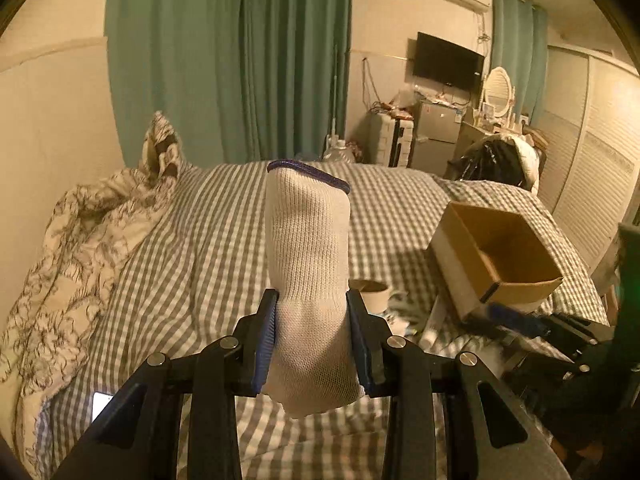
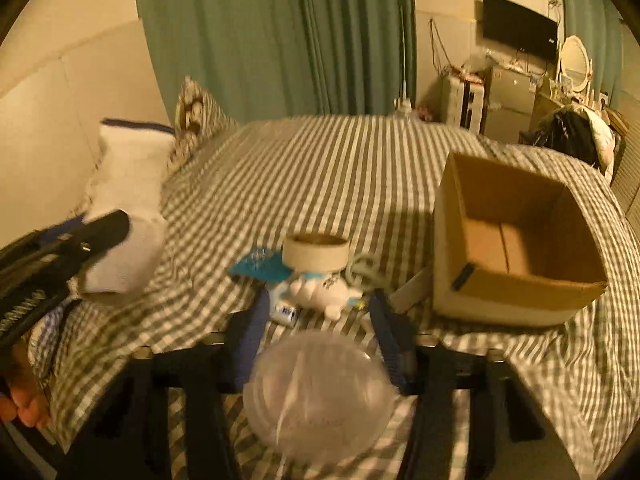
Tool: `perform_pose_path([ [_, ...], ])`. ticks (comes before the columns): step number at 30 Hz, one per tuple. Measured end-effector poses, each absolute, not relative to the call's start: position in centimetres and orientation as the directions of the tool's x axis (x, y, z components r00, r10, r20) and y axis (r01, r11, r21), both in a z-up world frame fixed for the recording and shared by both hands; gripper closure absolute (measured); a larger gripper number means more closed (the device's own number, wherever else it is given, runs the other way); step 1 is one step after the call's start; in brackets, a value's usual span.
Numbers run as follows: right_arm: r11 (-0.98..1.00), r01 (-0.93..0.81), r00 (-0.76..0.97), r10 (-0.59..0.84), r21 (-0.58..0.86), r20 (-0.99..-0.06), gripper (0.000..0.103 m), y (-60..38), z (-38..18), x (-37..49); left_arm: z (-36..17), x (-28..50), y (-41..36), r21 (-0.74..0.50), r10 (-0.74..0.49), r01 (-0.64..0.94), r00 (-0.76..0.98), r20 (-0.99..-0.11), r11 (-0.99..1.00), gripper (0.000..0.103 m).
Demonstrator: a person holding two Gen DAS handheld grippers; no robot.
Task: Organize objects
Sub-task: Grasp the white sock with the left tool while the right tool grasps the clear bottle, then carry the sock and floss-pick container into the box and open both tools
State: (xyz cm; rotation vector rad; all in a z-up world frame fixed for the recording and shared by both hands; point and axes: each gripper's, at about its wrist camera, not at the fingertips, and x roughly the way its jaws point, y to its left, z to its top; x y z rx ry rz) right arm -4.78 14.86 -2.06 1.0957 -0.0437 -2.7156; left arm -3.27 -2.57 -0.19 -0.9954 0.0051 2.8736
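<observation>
My left gripper (image 1: 312,308) is shut on a white sock with a blue cuff (image 1: 308,236) and holds it upright above the checked bed; the sock also shows at the left of the right wrist view (image 2: 128,204). My right gripper (image 2: 320,312) is open, low over the bed, with a clear plastic lid (image 2: 320,392) lying below and between its fingers, not gripped. Just ahead lie a white plush toy (image 2: 320,292), a roll of tape (image 2: 316,254), a blue packet (image 2: 260,266) and a small tube (image 2: 284,312). An open cardboard box (image 2: 516,240) stands to the right, empty inside (image 1: 496,256).
A rumpled patterned duvet (image 1: 80,248) lies along the wall on the left. Green curtains (image 1: 228,60) hang behind the bed. A TV (image 1: 448,62), small fridge (image 1: 436,136) and dresser with mirror (image 1: 498,88) stand at the far right. A phone (image 1: 102,404) lies near the left gripper.
</observation>
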Motion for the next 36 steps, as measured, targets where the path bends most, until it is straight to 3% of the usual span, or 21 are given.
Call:
perform_pose_path([
  [1,-0.977,0.183,-0.716,-0.209,0.11,-0.666,0.102,15.1,-1.5,-4.8,0.1,-3.5,-2.1,-0.036,0.104,-0.103,-0.781,-0.615,-0.994,0.069],
  [8,-0.971,0.208,-0.689,-0.231,0.118,-0.687,0.099,17.2,-0.4,-5.2,-1.5,-5.1,-0.1,-0.045,0.13,-0.133,-0.749,-0.65,-0.99,0.069],
  [10,-0.975,0.195,-0.666,-0.213,0.109,-0.715,0.074,17.3,-1.7,-5.2,-3.2,-5.4,-0.2,-0.042,0.119,-0.124,-0.725,-0.679,-0.991,0.069],
  [11,-0.976,0.192,-0.649,-0.205,0.103,-0.733,0.047,17.1,-2.7,-5.4,-4.3,-5.6,-0.5,-0.037,0.11,-0.117,-0.71,-0.696,-0.992,0.069],
  [12,-0.975,0.194,-0.639,-0.208,0.107,-0.741,0.035,17.2,-3.4,-5.2,-5.3,-5.6,-0.8,-0.029,0.097,-0.109,-0.697,-0.711,-0.994,0.069],
  [18,-0.947,0.3,-0.526,-0.264,0.114,-0.809,0.03,13.0,-7.5,-6.8,-10.4,-5.9,-3.9,0.035,-0.006,-0.035,-0.617,-0.787,-0.999,0.069],
  [23,-0.956,0.291,-0.403,-0.17,0.05,-0.899,0.028,11.1,-12.0,-8.9,-11.8,-6.1,-5.4,0.002,0.013,-0.025,-0.588,-0.809,-1.0,0.069],
  [30,-0.966,0.259,-0.404,-0.106,-0.003,-0.909,0.0,8.6,-14.0,-9.1,-12.0,-6.0,-5.2,-0.01,0.021,-0.022,-0.586,-0.81,-1.0,0.069],
  [36,-0.972,0.204,-0.381,0.031,-0.116,-0.924,0.0,7.4,-16.8,-10.3,-12.1,-6.1,-6.6,-0.068,0.05,0.009,-0.581,-0.812,-0.998,0.069],
])
